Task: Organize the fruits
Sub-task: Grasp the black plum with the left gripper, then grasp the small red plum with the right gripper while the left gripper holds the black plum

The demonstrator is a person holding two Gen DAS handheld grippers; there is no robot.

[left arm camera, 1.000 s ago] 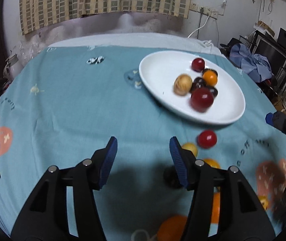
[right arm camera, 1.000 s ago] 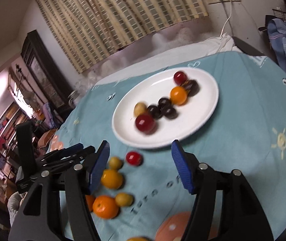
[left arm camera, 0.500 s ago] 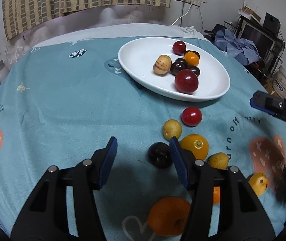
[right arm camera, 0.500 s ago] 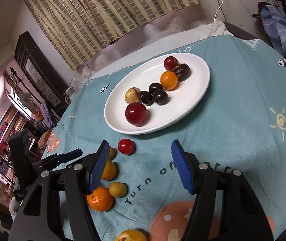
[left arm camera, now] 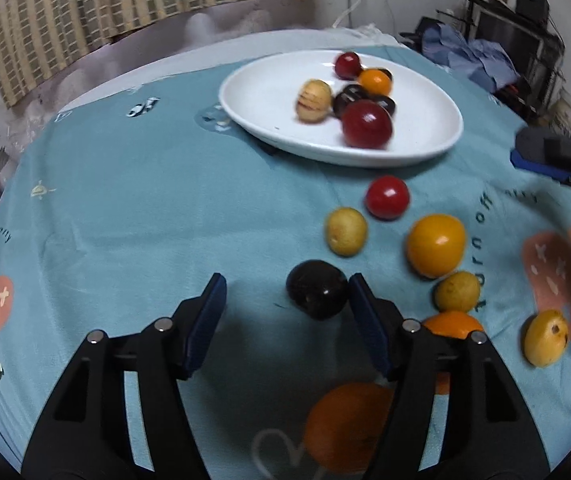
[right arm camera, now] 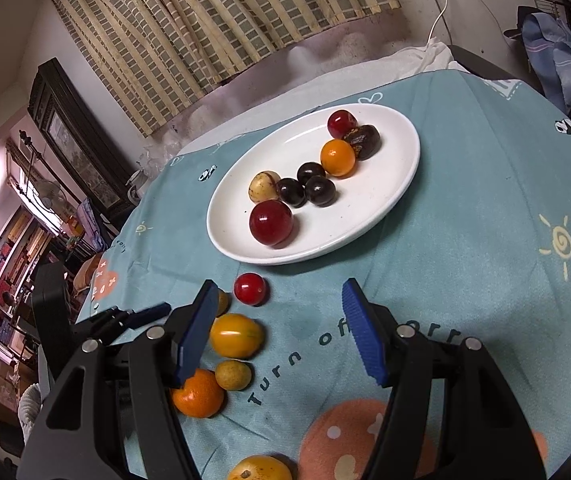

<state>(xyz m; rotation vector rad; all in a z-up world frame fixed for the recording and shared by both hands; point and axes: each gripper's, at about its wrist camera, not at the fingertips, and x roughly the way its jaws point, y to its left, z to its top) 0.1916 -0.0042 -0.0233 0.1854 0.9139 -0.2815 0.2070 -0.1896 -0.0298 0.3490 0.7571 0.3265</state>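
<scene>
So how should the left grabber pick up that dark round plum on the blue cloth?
Probably across its widest middle, coming down from above and the near side. The dark plum is smooth and round, so a grip off its middle could squirt it out. The left gripper is opening, its right pad beside the plum, so shift right to centre it. Other fruit lies to its right.

A plate (right arm camera: 397, 184) sits far on the tabletop (right arm camera: 485, 280), with a cluster of fruits (right arm camera: 309, 176) on it. Near of the plate, loose fruits (right arm camera: 241, 336) lie in a line on the cloth, left in the right wrist view. One plum (left arm camera: 317, 290) lies nearest the left hand-held gripper (left arm camera: 285, 312), just beside its right finger.
</scene>
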